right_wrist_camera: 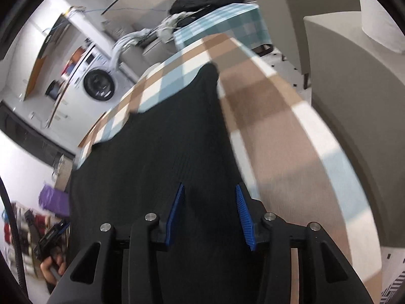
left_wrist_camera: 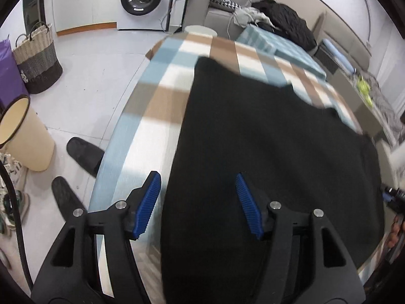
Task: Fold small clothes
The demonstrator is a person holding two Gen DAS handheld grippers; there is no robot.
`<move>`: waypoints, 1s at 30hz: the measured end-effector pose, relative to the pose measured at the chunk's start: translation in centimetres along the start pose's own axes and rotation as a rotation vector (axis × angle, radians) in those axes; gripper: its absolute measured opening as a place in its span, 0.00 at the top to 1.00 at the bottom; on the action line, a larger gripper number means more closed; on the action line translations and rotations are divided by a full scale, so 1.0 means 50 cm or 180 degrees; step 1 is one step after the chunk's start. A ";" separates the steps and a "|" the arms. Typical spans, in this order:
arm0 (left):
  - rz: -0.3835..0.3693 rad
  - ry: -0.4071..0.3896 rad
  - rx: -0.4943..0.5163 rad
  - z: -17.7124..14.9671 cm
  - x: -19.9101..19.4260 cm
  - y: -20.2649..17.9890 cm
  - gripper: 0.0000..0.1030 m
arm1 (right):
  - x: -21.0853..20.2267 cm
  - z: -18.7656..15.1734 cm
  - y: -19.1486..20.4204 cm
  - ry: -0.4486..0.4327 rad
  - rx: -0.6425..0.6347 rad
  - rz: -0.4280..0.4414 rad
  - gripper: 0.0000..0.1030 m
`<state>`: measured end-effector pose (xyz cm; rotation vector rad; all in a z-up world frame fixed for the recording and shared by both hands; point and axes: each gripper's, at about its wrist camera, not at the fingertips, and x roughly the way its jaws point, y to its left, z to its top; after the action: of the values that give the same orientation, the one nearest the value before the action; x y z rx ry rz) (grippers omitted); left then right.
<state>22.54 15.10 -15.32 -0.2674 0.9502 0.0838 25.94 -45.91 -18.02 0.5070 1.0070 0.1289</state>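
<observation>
A black knit garment (left_wrist_camera: 265,157) lies spread flat on a table with a checked blue, brown and white cloth (left_wrist_camera: 157,116). My left gripper (left_wrist_camera: 198,182) is open, its blue pads (left_wrist_camera: 149,202) straddling the garment's near left edge. In the right wrist view the same garment (right_wrist_camera: 162,157) stretches away from me. My right gripper (right_wrist_camera: 208,192) is open over the garment's near right part, close to its right edge. The checked cloth (right_wrist_camera: 278,131) shows bare to the right.
On the floor at left are a woven basket (left_wrist_camera: 38,60), a cream bin (left_wrist_camera: 25,136) and black slippers (left_wrist_camera: 83,154). A washing machine (left_wrist_camera: 144,0) stands at the back. A dark clothes pile (left_wrist_camera: 286,22) lies on a sofa beyond the table. A grey armchair (right_wrist_camera: 354,101) stands right.
</observation>
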 end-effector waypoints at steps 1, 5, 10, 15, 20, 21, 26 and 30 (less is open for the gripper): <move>0.0018 0.0013 -0.0013 -0.021 -0.010 0.002 0.43 | -0.010 -0.017 0.001 0.0010 -0.0042 0.0005 0.59; -0.0066 0.0040 -0.0084 -0.092 -0.047 0.006 0.43 | -0.037 -0.073 -0.004 0.0046 -0.0169 -0.0084 0.58; -0.0124 0.0013 -0.0087 -0.140 -0.081 0.002 0.43 | -0.051 -0.106 -0.016 -0.0005 -0.0121 -0.0081 0.57; -0.0119 0.0021 -0.0011 -0.154 -0.099 -0.006 0.43 | -0.072 -0.129 -0.004 -0.0028 -0.0209 -0.0090 0.53; -0.0155 0.0015 0.0017 -0.151 -0.103 -0.015 0.61 | -0.073 -0.140 -0.010 -0.0027 -0.0224 -0.0076 0.52; -0.0169 0.0018 0.0025 -0.148 -0.100 -0.018 0.69 | -0.069 -0.136 -0.008 -0.0022 -0.0236 -0.0096 0.53; -0.0133 -0.0100 0.0142 -0.150 -0.108 -0.039 0.95 | -0.051 -0.119 0.026 -0.0094 -0.0464 -0.0126 0.89; -0.0139 -0.0163 0.0131 -0.163 -0.136 -0.037 0.96 | -0.076 -0.113 0.025 -0.0290 -0.0502 -0.0070 0.95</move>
<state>12.48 11.51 -13.94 -0.2466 0.8939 0.0309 19.34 -44.08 -16.94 0.3548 0.9049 0.1627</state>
